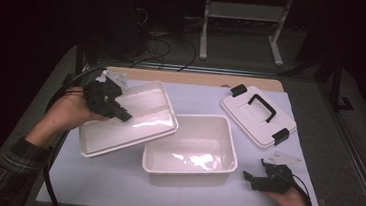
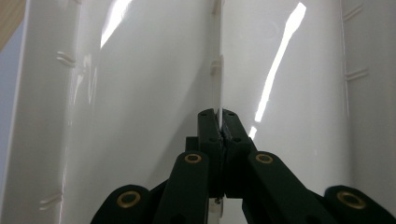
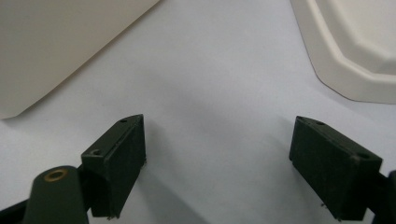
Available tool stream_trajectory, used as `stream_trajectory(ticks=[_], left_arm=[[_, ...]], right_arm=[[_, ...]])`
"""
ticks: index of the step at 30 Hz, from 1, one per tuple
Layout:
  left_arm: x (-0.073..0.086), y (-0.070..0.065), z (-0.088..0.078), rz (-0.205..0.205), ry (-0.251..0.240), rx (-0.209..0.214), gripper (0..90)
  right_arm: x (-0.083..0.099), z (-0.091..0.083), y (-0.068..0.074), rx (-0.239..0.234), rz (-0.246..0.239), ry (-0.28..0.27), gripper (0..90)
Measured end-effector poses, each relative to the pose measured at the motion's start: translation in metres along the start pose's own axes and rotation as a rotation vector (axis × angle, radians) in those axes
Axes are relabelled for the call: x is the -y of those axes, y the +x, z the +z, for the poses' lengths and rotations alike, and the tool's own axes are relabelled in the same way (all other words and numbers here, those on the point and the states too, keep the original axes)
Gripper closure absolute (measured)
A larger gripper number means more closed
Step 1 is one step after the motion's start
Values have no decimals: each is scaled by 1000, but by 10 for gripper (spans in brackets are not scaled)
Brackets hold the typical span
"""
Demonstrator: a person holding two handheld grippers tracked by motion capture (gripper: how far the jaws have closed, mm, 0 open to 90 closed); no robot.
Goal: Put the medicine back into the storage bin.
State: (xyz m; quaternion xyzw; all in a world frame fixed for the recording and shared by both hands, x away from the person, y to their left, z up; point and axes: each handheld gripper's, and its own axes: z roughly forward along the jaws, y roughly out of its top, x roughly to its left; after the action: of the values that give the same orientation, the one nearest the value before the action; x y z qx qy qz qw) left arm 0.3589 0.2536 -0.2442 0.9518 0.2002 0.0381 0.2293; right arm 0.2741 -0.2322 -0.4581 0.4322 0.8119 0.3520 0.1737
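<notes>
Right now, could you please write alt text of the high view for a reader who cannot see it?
The left gripper holds a white tray by its rim, tilted over the edge of an open white bin on a pale table. The right gripper rests open beside the bin, near a white lid with black handle.

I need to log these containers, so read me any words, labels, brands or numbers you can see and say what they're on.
None can be read: the white tub, the white tray and the lid with black handle and clips all look plain and unmarked in these pictures.
</notes>
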Motion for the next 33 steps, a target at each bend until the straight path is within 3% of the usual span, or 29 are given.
stream_trajectory(ticks=[7, 11, 16, 20, 25, 33], left_arm=[[28, 10, -11, -62, 2, -28, 888], [53, 18, -14, -119, 10, -50, 888], [69, 24, -16, -158, 7, -75, 888], [85, 28, -9, -189, 15, -86, 888], [95, 31, 3, -195, 29, -87, 887], [113, 34, 37, -205, 48, -75, 887]], right_arm=[[0, 0, 0, 0, -1, 0, 178], [0, 0, 0, 0, -1, 1, 178], [0, 0, 0, 0, -2, 0, 178], [0, 0, 0, 0, -1, 0, 178], [0, 0, 0, 0, -2, 0, 178], [0, 0, 0, 0, -1, 0, 178]])
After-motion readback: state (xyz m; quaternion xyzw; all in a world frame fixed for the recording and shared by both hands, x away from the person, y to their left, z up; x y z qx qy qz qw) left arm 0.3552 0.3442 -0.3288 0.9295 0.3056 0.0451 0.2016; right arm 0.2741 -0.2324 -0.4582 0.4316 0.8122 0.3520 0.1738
